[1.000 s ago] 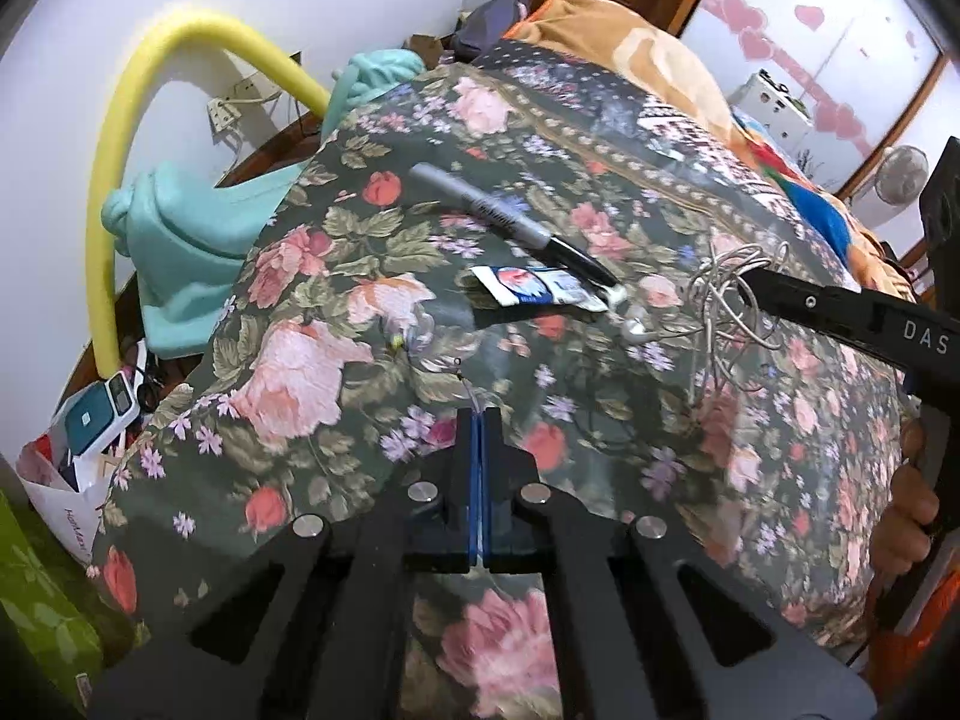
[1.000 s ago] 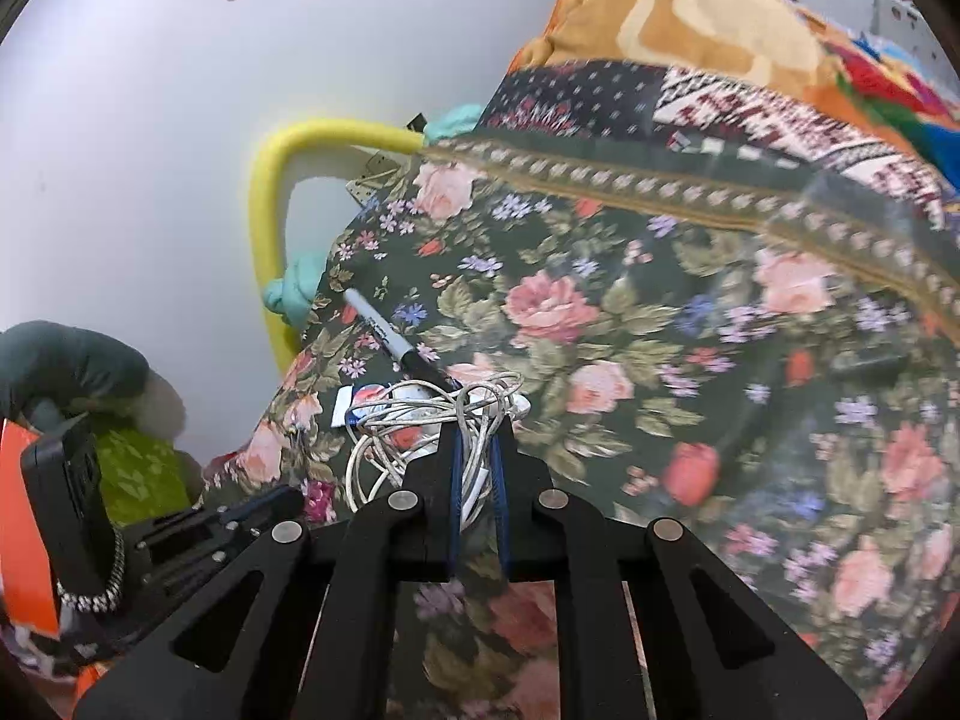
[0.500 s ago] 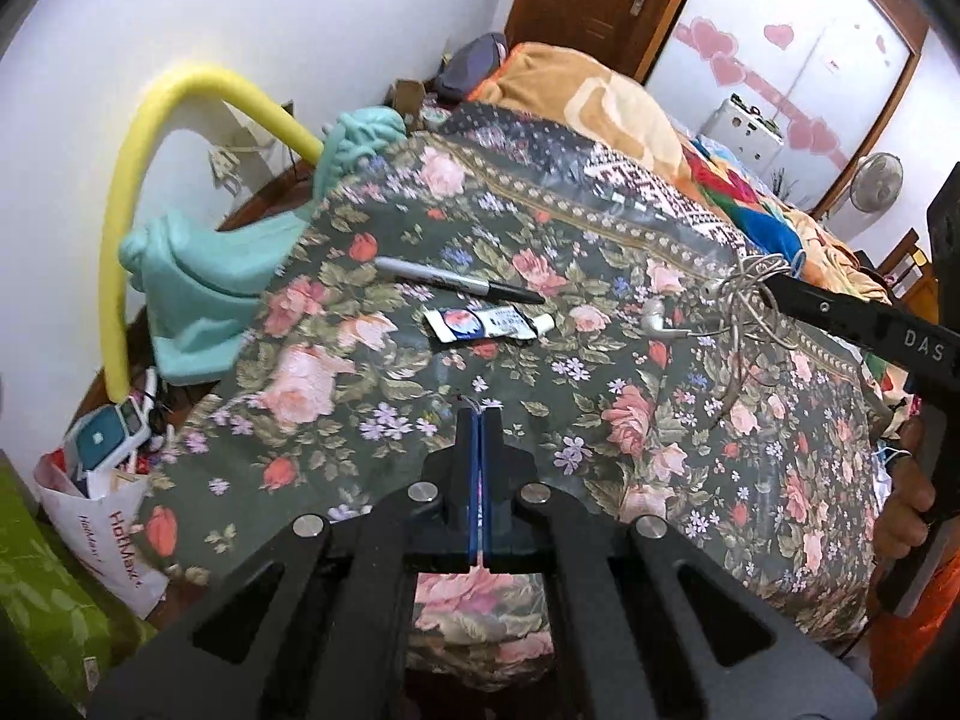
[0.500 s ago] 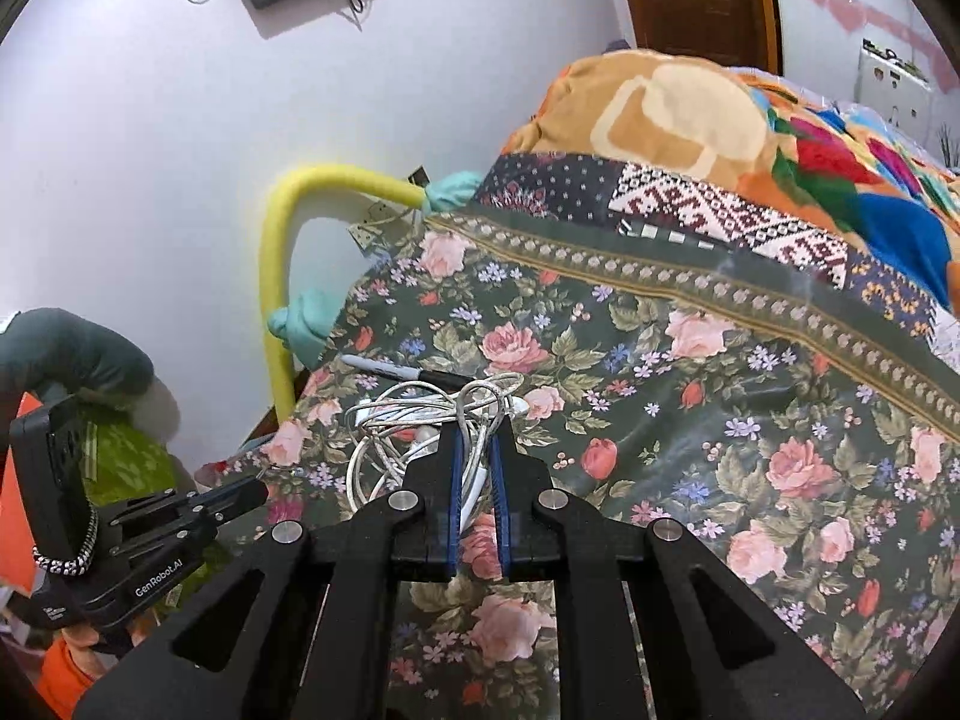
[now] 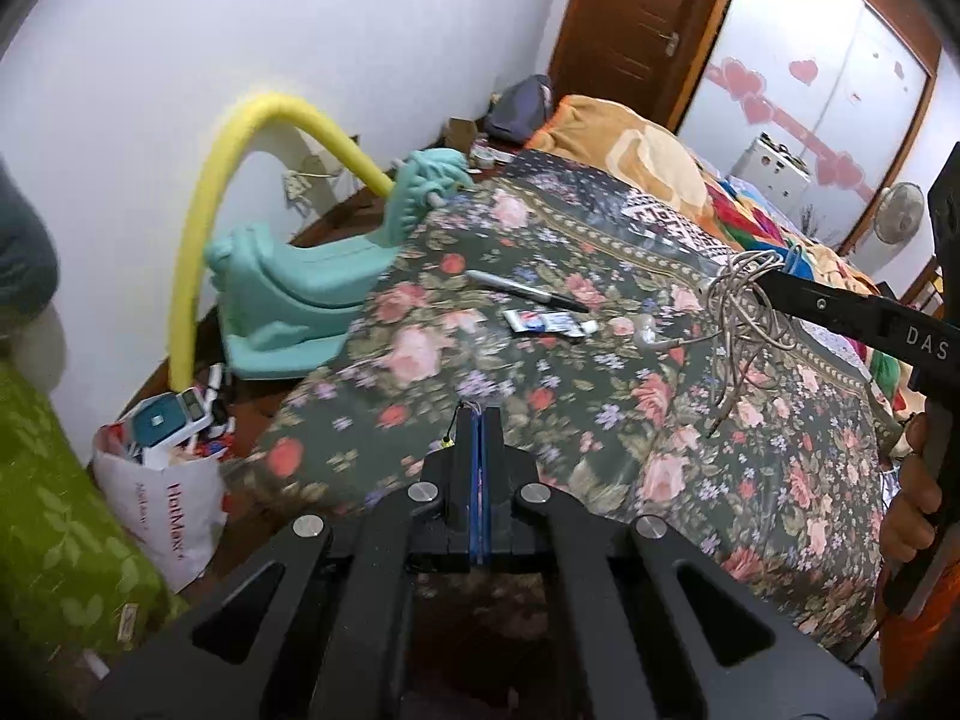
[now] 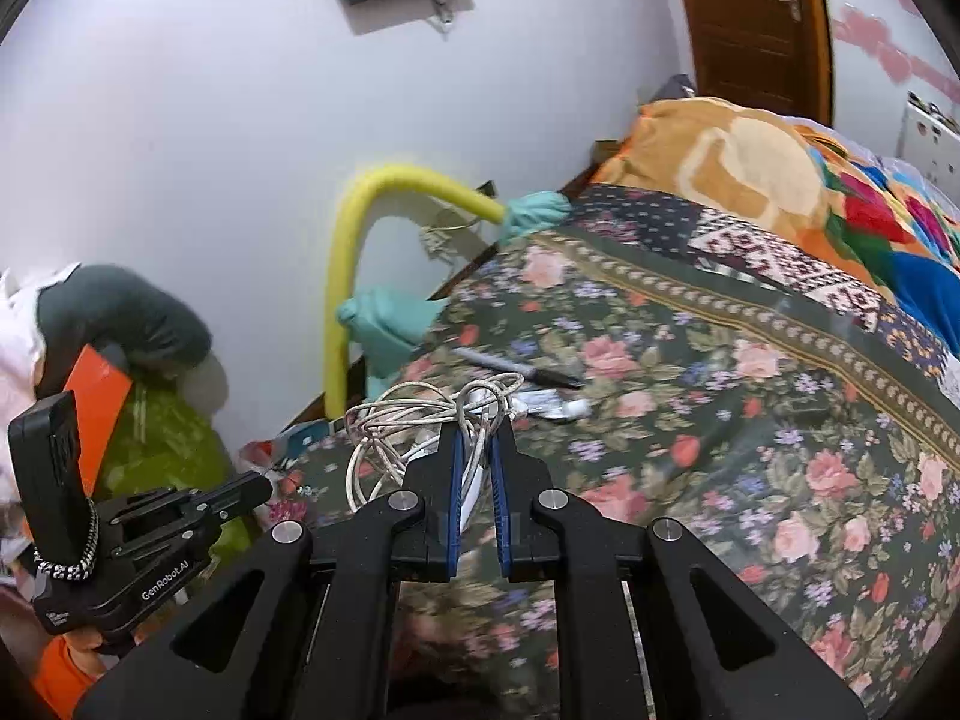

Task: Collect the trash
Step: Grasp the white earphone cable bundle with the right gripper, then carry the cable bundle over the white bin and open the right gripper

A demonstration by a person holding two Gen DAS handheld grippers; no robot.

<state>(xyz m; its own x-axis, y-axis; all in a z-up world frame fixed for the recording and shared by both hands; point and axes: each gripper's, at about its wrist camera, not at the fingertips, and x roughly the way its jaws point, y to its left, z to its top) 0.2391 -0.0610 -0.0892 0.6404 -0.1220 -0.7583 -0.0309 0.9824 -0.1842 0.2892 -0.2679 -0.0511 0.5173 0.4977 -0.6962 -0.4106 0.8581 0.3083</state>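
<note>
My right gripper [image 6: 477,429] is shut on a tangle of white earphone cable [image 6: 414,414] and holds it in the air above the floral bedspread [image 6: 720,420]. From the left wrist view the cable [image 5: 741,312] hangs from the right gripper [image 5: 774,285], an earbud dangling. A black marker [image 5: 525,291] and a flattened toothpaste tube [image 5: 549,324] lie on the bedspread [image 5: 540,396]. My left gripper [image 5: 478,414] is shut, with a thin thread-like scrap at its tips, near the bed's front edge.
A white plastic bag [image 5: 159,480] with boxes in it stands on the floor at left beside a green cushion [image 5: 54,516]. A yellow foam tube [image 5: 240,180] and teal cloth [image 5: 312,288] lie against the wall. Piled blankets [image 5: 636,150] lie further up the bed.
Both grippers have pulled back and up from the bed. The right gripper has lifted the cable off the bedspread. The marker and tube have stayed in place.
</note>
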